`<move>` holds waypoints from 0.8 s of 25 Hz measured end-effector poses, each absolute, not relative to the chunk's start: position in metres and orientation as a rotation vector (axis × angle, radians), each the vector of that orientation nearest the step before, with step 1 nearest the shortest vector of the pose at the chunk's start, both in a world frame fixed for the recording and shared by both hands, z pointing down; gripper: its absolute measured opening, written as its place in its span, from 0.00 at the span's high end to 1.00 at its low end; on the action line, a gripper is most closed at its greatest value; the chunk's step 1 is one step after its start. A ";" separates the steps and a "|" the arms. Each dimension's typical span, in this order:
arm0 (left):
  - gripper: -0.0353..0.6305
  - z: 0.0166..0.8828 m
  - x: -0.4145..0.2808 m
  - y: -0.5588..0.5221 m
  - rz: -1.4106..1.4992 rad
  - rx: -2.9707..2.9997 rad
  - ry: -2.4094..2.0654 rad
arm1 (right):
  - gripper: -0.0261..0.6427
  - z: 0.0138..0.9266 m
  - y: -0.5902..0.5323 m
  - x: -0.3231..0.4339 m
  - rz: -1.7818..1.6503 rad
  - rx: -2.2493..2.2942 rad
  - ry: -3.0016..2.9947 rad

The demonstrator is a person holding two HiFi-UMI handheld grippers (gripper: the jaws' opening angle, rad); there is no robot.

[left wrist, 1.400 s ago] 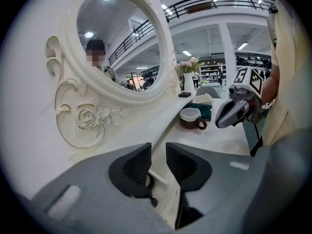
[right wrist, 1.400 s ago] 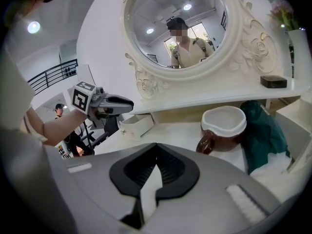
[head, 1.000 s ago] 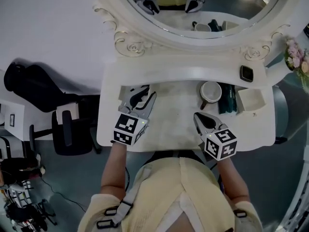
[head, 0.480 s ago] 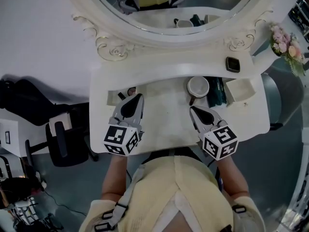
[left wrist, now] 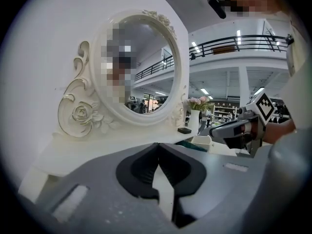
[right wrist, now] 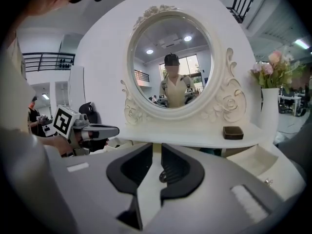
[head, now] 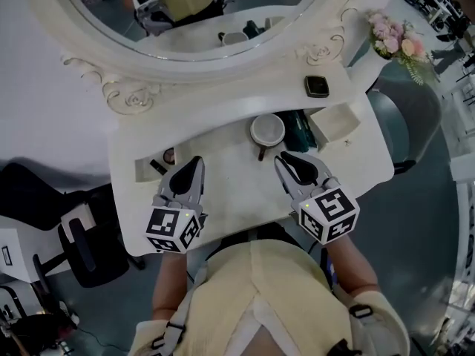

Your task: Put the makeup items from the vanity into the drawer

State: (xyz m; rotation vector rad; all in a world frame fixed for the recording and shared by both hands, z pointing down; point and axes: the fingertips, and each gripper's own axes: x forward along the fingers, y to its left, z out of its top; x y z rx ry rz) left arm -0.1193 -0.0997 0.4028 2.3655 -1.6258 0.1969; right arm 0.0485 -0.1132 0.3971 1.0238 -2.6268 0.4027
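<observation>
Two handheld grippers hang over the white vanity top (head: 231,170), both on the person's side of the white mug (head: 267,130) that stands at the back of the top. The left gripper (head: 196,162) is to the left of the mug. Its jaws are pressed fully together with nothing between them; its own view shows the dark pads meeting along one line. The right gripper (head: 283,159) is just in front of the mug and slightly to its right. Its jaws have just been opening and stand a narrow gap apart, holding nothing. Well left of the mug, past the left gripper, an open compartment (head: 141,172) in the vanity holds a small round makeup item (head: 169,155) and a dark stick-shaped one (head: 157,167); neither gripper touches them. Just right of the mug lie some teal items (head: 299,130), too small to name more closely. Beyond them, further right, is an open white drawer (head: 338,122) with a small knob on its front. Behind the mug and to its right, a black compact (head: 317,86) lies on the raised shelf under the oval mirror (head: 223,59). Far to the mug's right, at the vanity's corner, stands a bunch of pink flowers (head: 393,37).
</observation>
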 end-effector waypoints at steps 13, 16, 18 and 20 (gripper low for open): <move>0.95 0.407 -0.064 -0.110 0.240 2.488 -1.433 | 0.68 0.383 -0.164 0.118 0.347 1.371 -2.495; 0.95 0.408 -0.053 -0.113 0.249 2.507 -1.398 | 0.64 0.385 -0.177 0.129 0.349 1.410 -2.462; 0.95 0.408 -0.047 -0.115 0.253 2.520 -1.378 | 0.61 0.387 -0.185 0.134 0.349 1.431 -2.441; 0.95 0.407 -0.042 -0.117 0.253 2.530 -1.364 | 0.58 0.389 -0.194 0.139 0.347 1.454 -2.423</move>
